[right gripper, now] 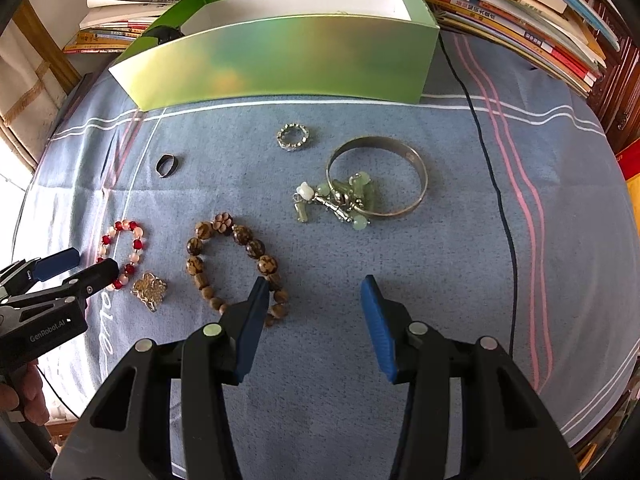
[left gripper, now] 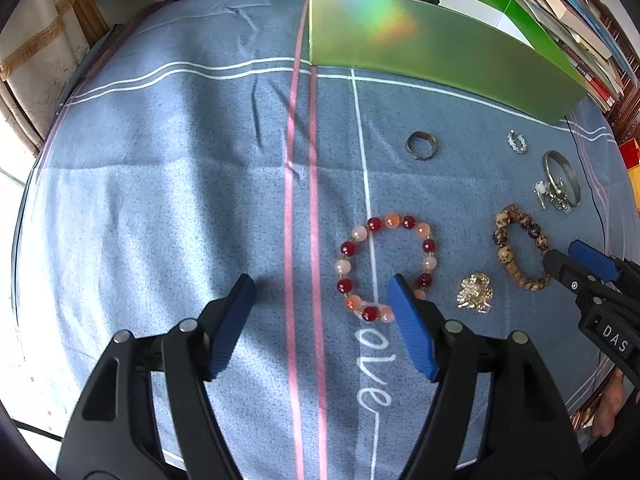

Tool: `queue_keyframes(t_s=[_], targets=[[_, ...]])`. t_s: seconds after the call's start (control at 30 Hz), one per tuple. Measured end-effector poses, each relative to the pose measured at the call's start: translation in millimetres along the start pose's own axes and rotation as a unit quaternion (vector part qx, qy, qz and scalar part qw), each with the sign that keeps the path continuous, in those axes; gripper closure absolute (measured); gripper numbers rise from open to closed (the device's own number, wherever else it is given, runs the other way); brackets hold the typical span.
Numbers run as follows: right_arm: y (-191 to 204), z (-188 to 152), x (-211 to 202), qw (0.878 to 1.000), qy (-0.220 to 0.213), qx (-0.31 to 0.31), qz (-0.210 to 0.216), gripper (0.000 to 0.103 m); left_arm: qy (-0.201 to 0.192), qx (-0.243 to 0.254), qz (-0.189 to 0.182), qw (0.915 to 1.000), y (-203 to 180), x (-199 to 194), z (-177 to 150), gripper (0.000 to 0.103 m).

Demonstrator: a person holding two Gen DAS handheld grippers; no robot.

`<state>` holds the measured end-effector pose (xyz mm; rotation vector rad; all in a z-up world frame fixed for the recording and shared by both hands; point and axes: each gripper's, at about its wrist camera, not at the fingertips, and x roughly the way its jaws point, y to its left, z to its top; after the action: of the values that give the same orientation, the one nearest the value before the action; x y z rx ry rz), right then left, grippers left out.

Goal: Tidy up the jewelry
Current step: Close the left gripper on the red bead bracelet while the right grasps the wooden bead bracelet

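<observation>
Jewelry is lying spread on a soft blue cloth, in front of the open green box at the far edge, which is probably waiting to receive it. The left gripper is hanging wide open and empty, its right pad beside the glossy red-and-pink bead bracelet. The right gripper is standing partly open, holding nothing, its left pad over the matt wooden bead bracelet. A smooth metal bangle, two rings and a gold brooch are resting nearby.

Two beaded bracelets, two rings, one bangle, one box.
</observation>
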<state>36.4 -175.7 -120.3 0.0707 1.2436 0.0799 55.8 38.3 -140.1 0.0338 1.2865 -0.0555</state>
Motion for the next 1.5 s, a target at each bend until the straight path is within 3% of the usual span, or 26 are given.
queue_keyframes(t_s=[0.53,0.67,1.13,1.27,1.37,1.5], targets=[[5,0,2,1.0,-0.002,0.002,-0.003,0.055,-0.006,-0.011,-0.006,0.9999,5,-2,2,0.032],[5,0,2,1.0,-0.004,0.003,-0.004,0.055,-0.008,-0.015,-0.022,0.9996,15,-2,4,0.046],[18,8,1,1.0,-0.019,-0.014,-0.003,0.057,-0.009,0.016,-0.02,0.9996,4,0,5,0.046],[21,4,5,1.0,-0.01,-0.02,-0.002,0.068,-0.011,0.018,-0.024,0.9995,4,-1,3,0.055],[24,3,6,1.0,-0.01,-0.026,-0.007,0.069,-0.012,0.015,-0.028,0.9994,7,-3,2,0.064],[25,3,7,0.999,-0.008,-0.031,-0.013,0.069,-0.011,0.007,-0.029,0.9995,13,-5,1,0.066]])
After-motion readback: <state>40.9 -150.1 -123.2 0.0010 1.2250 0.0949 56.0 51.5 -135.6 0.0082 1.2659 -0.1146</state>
